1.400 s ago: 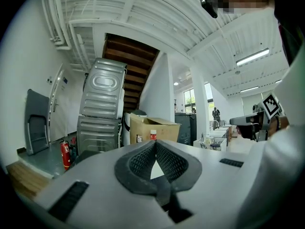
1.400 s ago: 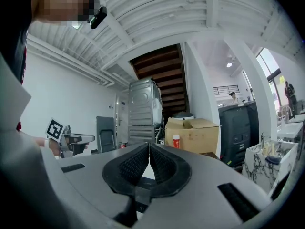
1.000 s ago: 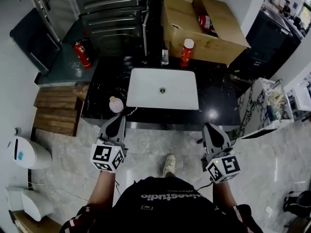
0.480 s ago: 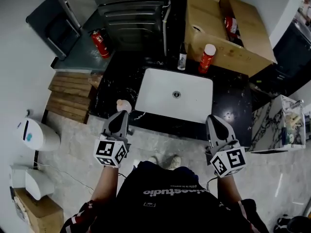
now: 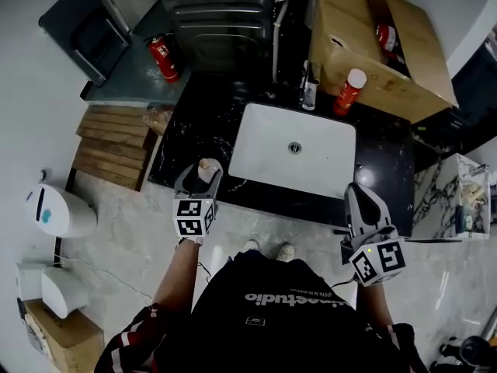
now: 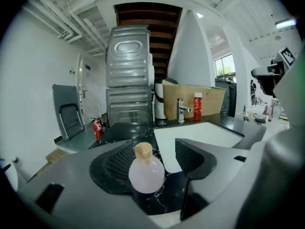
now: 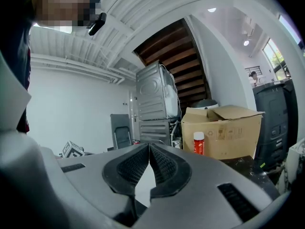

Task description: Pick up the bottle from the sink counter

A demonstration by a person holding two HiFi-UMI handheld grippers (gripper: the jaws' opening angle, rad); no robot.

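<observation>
A small round pale-pink bottle point(image 5: 206, 166) with a cork-coloured cap stands on the black marble counter point(image 5: 190, 115), left of the white sink point(image 5: 264, 138). My left gripper point(image 5: 203, 177) reaches over the counter's front edge, and its jaws are opening with the bottle point(image 6: 146, 173) between them. The left pad point(image 6: 116, 162) sits just behind the bottle and the right pad point(image 6: 193, 155) stands clear of it. My right gripper point(image 5: 362, 191) hovers at the counter's front edge, right of the sink. In its own view the right gripper point(image 7: 149, 151) is shut, with nothing held.
A faucet point(image 5: 309, 84) and a red bottle with a white cap point(image 5: 351, 90) stand behind the sink. An open cardboard box point(image 5: 404, 45) sits at the back right. Left of the counter are a red fire extinguisher point(image 5: 163, 57), wooden planks point(image 5: 112, 150) and a white floor appliance point(image 5: 58, 212).
My left gripper has moved forward over the counter edge, and its jaws have come apart around the pink bottle. The right gripper stays shut near the counter's front.
</observation>
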